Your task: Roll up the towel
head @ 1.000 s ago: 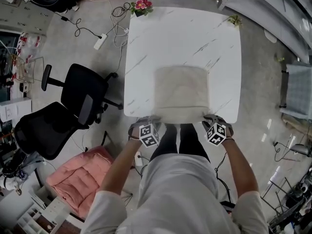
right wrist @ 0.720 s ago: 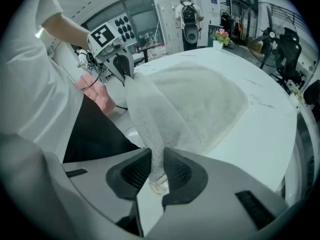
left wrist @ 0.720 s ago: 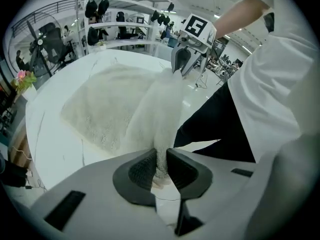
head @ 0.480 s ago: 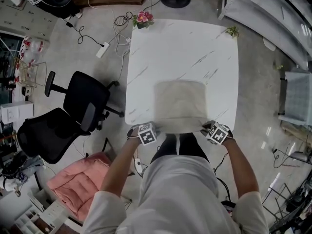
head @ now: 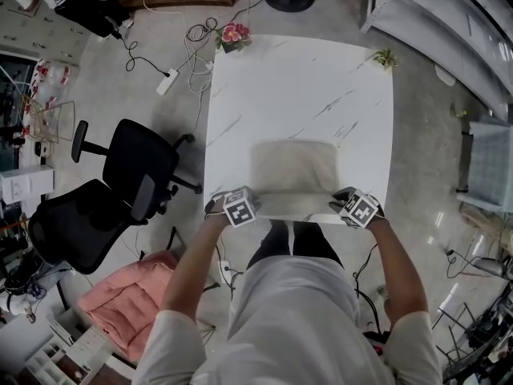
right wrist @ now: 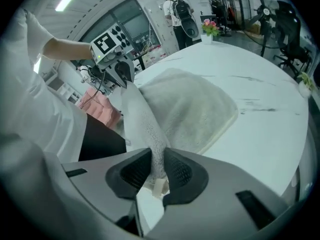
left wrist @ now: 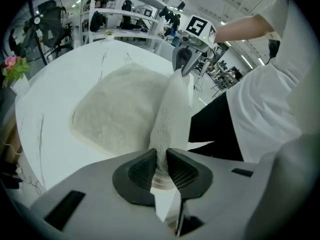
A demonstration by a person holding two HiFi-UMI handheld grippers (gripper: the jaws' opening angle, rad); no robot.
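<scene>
**Soft towel pinched at both near corners, ready for the first turn**

The towel (head: 295,171) is a pale, thick-piled cloth lying flat on the near half of the worktop (head: 304,79), roughly midway between its left and right sides. Its near hem is raised off the worktop's near edge and pulled into a straight ridge.

It looks light, limp and hard to damage. The looped pile should give the pads good purchase, so slipping out of a grip seems unlikely. The bigger risks are that it sags in the unsupported middle, and that the whole cloth skates on the smooth, marble-patterned worktop instead of curling over.

The two near corners are the sensible places to hold it, and that is where it is held. The left gripper (left wrist: 161,166) has its jaws nearly together, pinching the hem at the corner by the worktop's near-left. The right gripper (right wrist: 157,166) pinches the matching corner at the near-right, with cloth squeezed between its ribbed pads. Even tension between the two should keep the roll square.

A flower pot (head: 232,32) sits at the worktop's far-left corner and a small plant (head: 385,57) at its far-right, both well clear of the cloth.
</scene>
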